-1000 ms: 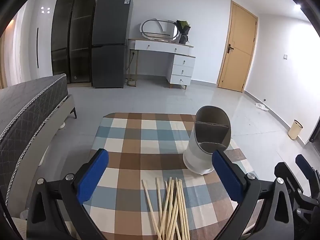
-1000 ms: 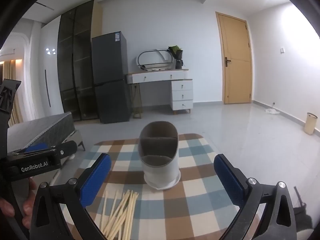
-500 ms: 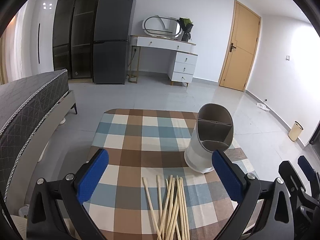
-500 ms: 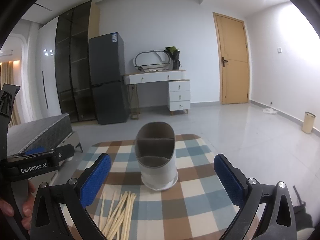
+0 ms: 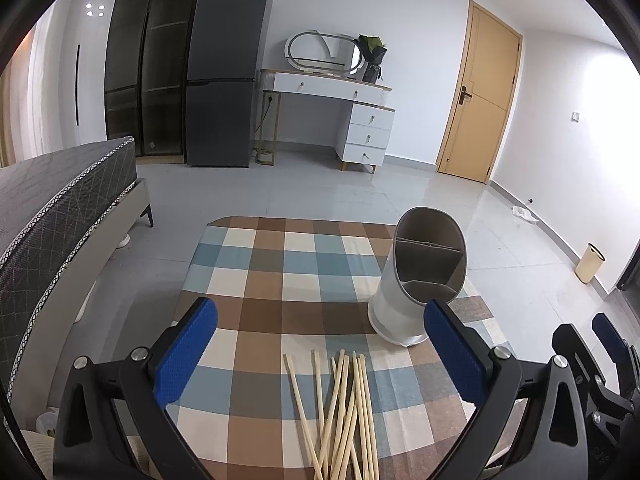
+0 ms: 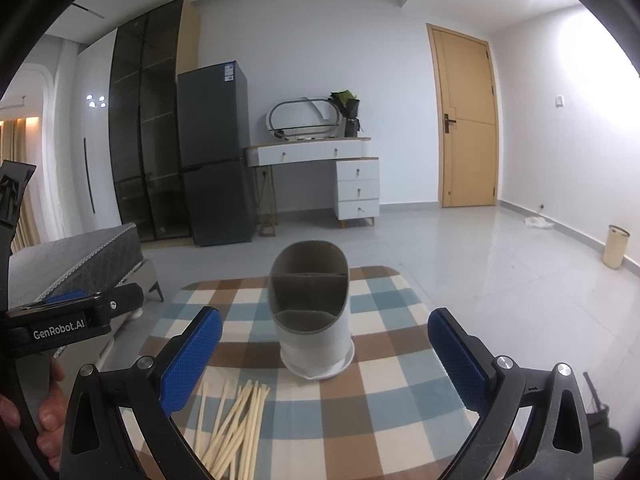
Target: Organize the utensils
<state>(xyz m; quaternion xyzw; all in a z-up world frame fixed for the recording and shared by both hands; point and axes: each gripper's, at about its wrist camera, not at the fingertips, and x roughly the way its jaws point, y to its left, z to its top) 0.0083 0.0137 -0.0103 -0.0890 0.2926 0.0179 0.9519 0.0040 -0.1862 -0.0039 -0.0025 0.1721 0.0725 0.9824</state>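
Note:
Several pale wooden chopsticks (image 5: 344, 408) lie in a loose bundle at the near edge of a small table with a checked cloth (image 5: 304, 280). They also show in the right wrist view (image 6: 232, 424). A white utensil holder (image 5: 416, 296) with grey divided compartments stands empty to their right; it also shows in the right wrist view (image 6: 314, 316). My left gripper (image 5: 320, 352) is open and empty above the chopsticks. My right gripper (image 6: 324, 352) is open and empty, in front of the holder.
A grey bed (image 5: 52, 216) stands left of the table. A dark fridge (image 5: 224, 76), a white dressing table (image 5: 332, 92) and a wooden door (image 5: 480, 96) line the far wall. A small bin (image 5: 590, 262) stands on the floor at the right.
Both grippers have shifted slightly, with the views tilting a little. The chopsticks and holder have not moved. Both grippers stay open.

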